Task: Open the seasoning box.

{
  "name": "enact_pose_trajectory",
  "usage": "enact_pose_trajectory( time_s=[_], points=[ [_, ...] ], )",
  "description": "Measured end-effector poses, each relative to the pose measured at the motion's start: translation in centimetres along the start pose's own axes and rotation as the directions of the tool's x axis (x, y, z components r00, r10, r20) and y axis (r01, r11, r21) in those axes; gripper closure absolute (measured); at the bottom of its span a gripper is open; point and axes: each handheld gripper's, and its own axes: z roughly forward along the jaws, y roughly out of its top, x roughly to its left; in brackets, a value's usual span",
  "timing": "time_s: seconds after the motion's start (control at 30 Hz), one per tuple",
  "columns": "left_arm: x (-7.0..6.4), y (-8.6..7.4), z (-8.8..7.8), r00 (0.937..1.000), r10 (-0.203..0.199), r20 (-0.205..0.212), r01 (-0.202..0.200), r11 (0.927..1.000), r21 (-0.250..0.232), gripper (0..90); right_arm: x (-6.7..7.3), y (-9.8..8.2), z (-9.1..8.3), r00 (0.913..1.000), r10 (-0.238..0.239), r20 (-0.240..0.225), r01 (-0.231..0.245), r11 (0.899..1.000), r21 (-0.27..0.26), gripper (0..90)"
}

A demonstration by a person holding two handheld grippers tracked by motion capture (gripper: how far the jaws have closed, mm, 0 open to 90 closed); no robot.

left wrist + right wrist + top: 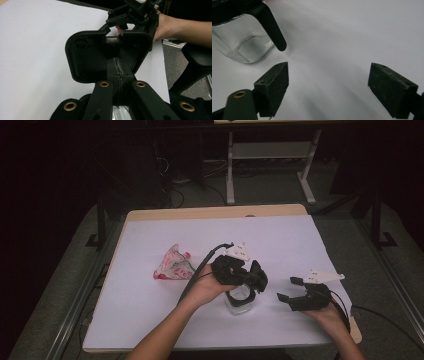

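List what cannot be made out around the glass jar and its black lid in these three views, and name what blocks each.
- Glass jar, high view: the left tool and lid cover its top. Contents unclear.
- Black lid, left gripper view: shut jaws hide its near edge; how they grip it can't be told.
- Jar, right gripper view: cut off by the frame's left and top edges.
- Pink-and-white bag, high view: too small and dim to identify.

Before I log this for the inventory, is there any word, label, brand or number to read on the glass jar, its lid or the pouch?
None readable.
Glass jar: no label in sight.
Black lid: plain, no lettering.
Pink-printed pouch: printed pattern too small and blurred to read.
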Motion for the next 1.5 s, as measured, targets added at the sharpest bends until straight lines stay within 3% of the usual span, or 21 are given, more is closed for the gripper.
enact_pose_trajectory(
  time_s=[1.17, 1.5],
  points=[
    [0.5, 0.9, 1.1, 1.0, -0.004, 0.001, 0.004, 0.9999, 0.012, 89.8, 0.0, 0.0, 0.0, 1.0, -0.002, 0.0, 0.002, 1.0, -0.001, 16.5],
    [0.3, 0.8, 0.5, 1.0, -0.007, 0.001, 0.007, 1.0, 0.004, 89.8, 0.0, 0.0, 0.0, 1.0, -0.002, -0.002, 0.002, 1.0, 0.001, 16.5]
  ],
)
